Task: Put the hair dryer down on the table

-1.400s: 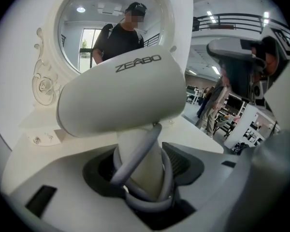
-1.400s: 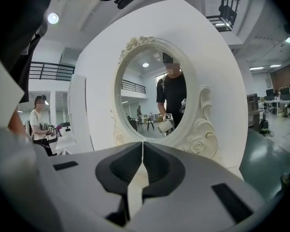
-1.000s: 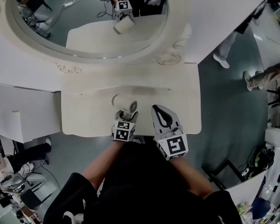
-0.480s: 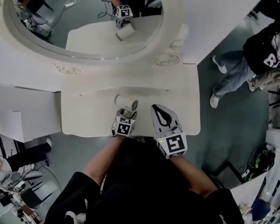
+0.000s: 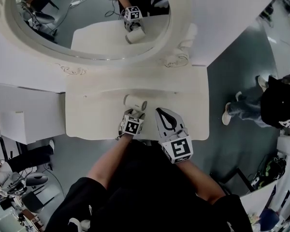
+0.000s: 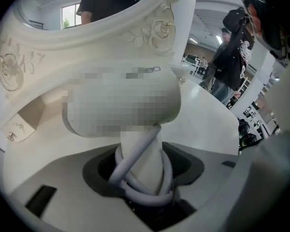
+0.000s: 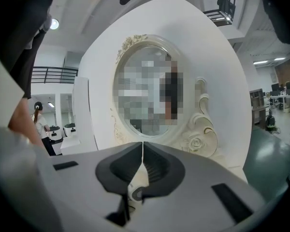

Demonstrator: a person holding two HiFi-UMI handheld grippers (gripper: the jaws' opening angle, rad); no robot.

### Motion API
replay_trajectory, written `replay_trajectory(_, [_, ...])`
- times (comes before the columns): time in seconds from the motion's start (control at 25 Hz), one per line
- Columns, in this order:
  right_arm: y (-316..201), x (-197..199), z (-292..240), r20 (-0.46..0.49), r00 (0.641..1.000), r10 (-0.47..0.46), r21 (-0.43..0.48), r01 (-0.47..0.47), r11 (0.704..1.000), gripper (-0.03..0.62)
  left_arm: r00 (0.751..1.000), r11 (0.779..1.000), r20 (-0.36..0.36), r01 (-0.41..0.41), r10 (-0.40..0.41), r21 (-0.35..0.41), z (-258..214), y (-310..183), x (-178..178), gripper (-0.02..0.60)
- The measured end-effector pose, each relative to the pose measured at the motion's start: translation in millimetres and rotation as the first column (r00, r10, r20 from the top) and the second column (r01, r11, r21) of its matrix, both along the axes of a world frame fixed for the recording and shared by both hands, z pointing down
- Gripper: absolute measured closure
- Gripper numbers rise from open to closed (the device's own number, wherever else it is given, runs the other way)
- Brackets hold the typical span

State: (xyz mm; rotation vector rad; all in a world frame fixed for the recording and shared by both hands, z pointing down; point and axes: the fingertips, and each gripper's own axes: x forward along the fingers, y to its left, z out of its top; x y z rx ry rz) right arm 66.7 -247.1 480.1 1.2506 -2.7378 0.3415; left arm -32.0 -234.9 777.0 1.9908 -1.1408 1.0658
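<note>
Hair dryer (image 5: 135,102), white, cord-wrapped, clamped in L tool (image 5: 134,113); R tool (image 5: 162,114) closed.

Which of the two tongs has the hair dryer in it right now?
The left tongs: they are clamped on the handle of the cream-white plastic hair dryer. The right tongs are shut on nothing.

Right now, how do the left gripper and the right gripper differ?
The left gripper's jaws stand apart, closed on the hair dryer's handle with its cord looped round; the right gripper's jaws meet at the tips on nothing. So the left gripper carries the load, while the right gripper is free. Both sit over the table's front edge, pointing toward the mirror.
</note>
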Motion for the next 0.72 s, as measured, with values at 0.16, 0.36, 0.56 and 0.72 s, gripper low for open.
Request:
replay_trajectory(0.16, [-2.3,7.9,2.8,0.005,1.000,0.014,-0.001,-0.014,1.000,0.574,1.000,0.999,0.015,-0.017,0.017,-0.028,4.3,0.5,2.8,0.334])
replay_trajectory(0.36, [-9.7,21.1,6.8,0.018,0.999,0.043,-0.019,-0.042,0.999,0.574,1.000,0.999,0.001,-0.007,0.007,-0.040,5.1,-1.5,2.6,0.334])
replay_trajectory(0.56, [-13.7,21.8,4.6,0.016,0.999,0.034,-0.017,-0.034,0.999,0.574,0.999,0.999,-0.006,-0.034,0.034,-0.041,3.8,-3.0,4.8,0.330])
replay_trajectory(0.72, [-11.4,16.5,3.8,0.023,1.000,0.009,-0.011,-0.008,1.000,0.574,0.997,0.996,0.021,-0.076,0.077,-0.046,5.9,1.9,6.7,0.326])
